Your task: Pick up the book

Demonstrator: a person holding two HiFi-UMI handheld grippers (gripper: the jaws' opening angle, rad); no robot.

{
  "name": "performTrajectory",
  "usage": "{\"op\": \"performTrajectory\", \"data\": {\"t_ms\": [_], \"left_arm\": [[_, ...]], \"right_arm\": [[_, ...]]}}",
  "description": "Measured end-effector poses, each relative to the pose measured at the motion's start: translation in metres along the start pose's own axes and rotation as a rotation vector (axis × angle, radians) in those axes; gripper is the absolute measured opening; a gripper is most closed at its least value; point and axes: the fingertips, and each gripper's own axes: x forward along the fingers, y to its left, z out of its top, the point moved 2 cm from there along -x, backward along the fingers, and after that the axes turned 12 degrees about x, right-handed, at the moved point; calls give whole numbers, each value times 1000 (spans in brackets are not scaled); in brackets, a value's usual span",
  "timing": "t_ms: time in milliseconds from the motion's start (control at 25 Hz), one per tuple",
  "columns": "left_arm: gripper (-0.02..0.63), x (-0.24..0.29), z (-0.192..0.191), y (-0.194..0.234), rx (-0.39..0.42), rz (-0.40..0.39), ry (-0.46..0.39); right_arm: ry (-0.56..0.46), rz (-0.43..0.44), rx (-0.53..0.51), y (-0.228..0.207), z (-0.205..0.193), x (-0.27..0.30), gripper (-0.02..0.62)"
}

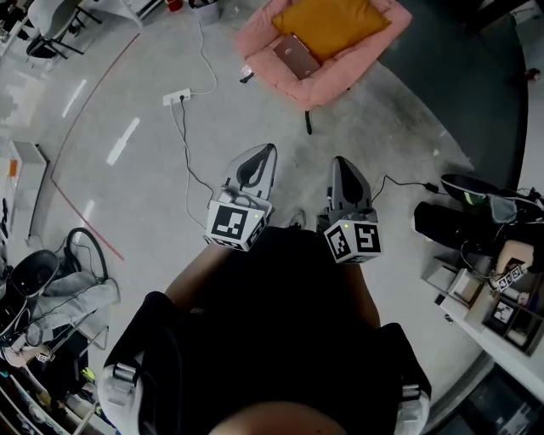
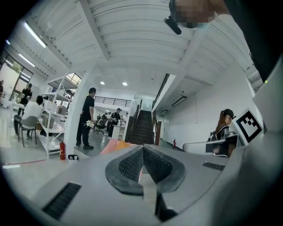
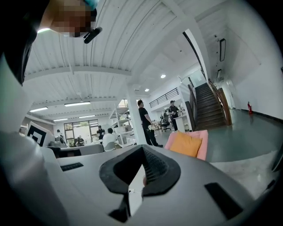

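A brownish book (image 1: 296, 56) lies on the seat of a pink armchair (image 1: 263, 34), beside an orange cushion (image 1: 330, 24), at the top of the head view. My left gripper (image 1: 265, 153) and right gripper (image 1: 340, 163) are held side by side in front of the person's body, pointing toward the chair and well short of it. Both are shut with nothing between the jaws. In the right gripper view the armchair (image 3: 201, 143) and cushion (image 3: 185, 144) show past the shut right gripper (image 3: 142, 149). In the left gripper view only a pink and orange edge of the armchair (image 2: 113, 145) shows behind the shut left gripper (image 2: 143, 148).
A white power strip (image 1: 177, 97) with cables lies on the concrete floor left of the chair. Black bags (image 1: 449, 226) and a cluttered desk (image 1: 501, 310) stand at the right, bags and cables (image 1: 51, 297) at the lower left. People stand by a pillar (image 2: 86, 118); a staircase (image 2: 142, 128) rises behind.
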Motion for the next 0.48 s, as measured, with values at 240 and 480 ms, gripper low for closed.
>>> {"op": "performTrajectory", "data": {"t_ms": [240, 480], "left_arm": [[8, -11, -6, 17, -5, -2, 2], [8, -26, -10, 47, 2, -16, 8]], "right_arm": [[-14, -15, 2, 14, -6, 6, 2], [-22, -38, -2, 43, -20, 22, 2]]}}
